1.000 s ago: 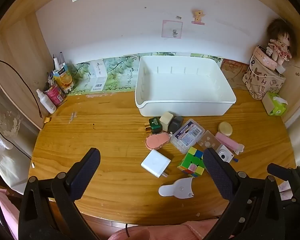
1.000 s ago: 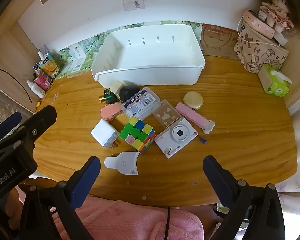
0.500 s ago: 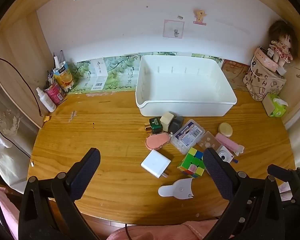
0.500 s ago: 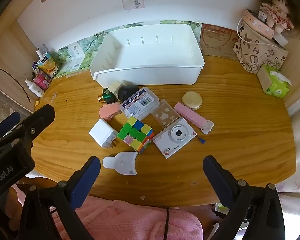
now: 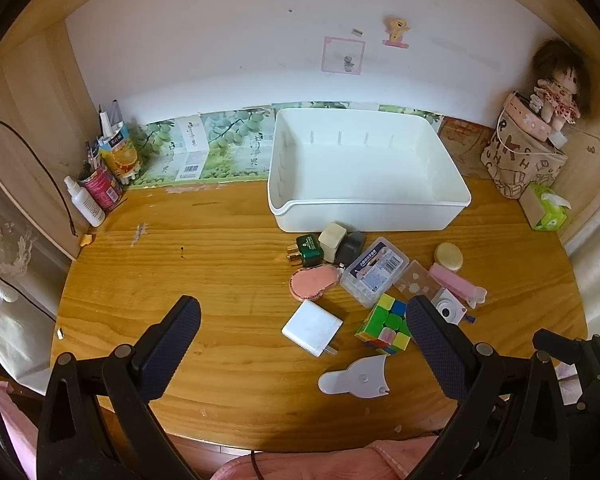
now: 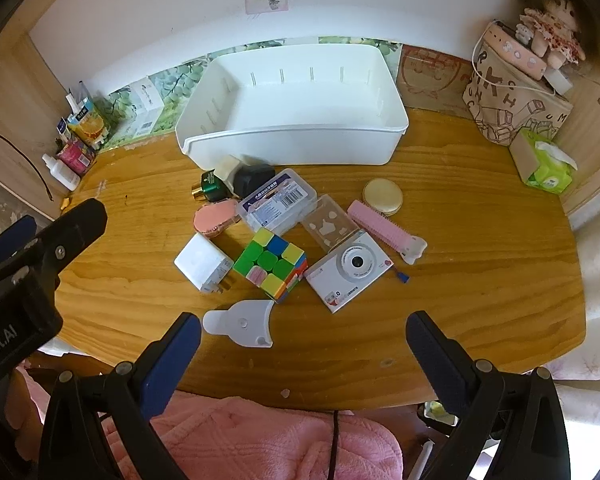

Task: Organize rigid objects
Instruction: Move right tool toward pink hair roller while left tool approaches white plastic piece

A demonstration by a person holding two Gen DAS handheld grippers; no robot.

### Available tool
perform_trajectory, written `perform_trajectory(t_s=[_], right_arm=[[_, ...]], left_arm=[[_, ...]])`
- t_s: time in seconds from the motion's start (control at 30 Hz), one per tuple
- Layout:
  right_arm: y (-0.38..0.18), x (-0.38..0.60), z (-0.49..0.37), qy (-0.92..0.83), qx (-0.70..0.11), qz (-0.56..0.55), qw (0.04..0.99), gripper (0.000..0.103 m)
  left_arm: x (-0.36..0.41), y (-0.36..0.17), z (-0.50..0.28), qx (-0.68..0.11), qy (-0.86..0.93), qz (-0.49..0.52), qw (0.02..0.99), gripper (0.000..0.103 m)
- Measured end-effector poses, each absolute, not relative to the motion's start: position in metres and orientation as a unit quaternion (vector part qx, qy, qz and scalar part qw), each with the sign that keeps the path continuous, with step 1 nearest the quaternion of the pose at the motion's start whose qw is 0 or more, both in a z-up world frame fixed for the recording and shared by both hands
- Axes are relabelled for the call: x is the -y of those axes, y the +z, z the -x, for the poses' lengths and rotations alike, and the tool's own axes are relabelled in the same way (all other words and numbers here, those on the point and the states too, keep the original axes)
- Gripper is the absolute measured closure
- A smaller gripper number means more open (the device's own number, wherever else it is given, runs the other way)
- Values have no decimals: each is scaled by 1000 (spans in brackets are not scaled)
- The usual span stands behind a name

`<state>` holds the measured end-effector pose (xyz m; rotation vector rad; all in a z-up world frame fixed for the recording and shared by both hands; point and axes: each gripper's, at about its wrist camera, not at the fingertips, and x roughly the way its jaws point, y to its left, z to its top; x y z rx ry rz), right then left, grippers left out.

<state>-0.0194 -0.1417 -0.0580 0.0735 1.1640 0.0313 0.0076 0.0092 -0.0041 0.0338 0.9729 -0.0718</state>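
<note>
An empty white bin (image 5: 364,168) (image 6: 296,104) stands at the back of the wooden table. In front of it lie a colour cube (image 6: 270,264) (image 5: 384,326), a white charger (image 6: 202,262) (image 5: 312,326), a white scoop-shaped piece (image 6: 242,322) (image 5: 356,376), a white toy camera (image 6: 350,270), a clear labelled box (image 6: 278,202), a pink comb (image 6: 380,228), a round gold tin (image 6: 382,196) and a pink pad (image 6: 214,218). My left gripper (image 5: 300,344) and right gripper (image 6: 302,354) are both open and empty, held above the table's near edge.
Bottles and a pen cup (image 5: 100,184) stand at the back left. A printed bag with a doll (image 6: 516,92) and a tissue pack (image 6: 550,164) stand at the back right. A pink garment (image 6: 252,436) lies below the table's near edge.
Both grippers have drifted slightly, so the scene shifts a little in each view. No object on the table has moved.
</note>
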Motion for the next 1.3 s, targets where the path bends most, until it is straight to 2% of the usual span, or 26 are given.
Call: perform_trajectory(t_s=[0.33,0.73,1.3], right_arm=[[-64,125,20,-5,-565,-28,825,2],[-80,115,26,-25,-593,-43,803,2],[-107,163,15,7,-630,-108,769,2]], left_arm=[[-25,-15,-17,-489,-63,-1,870,1],[-41,-48,-36,-557,-70,27,827,1],[4,-68,-47,-607,-47,-14,793,1]])
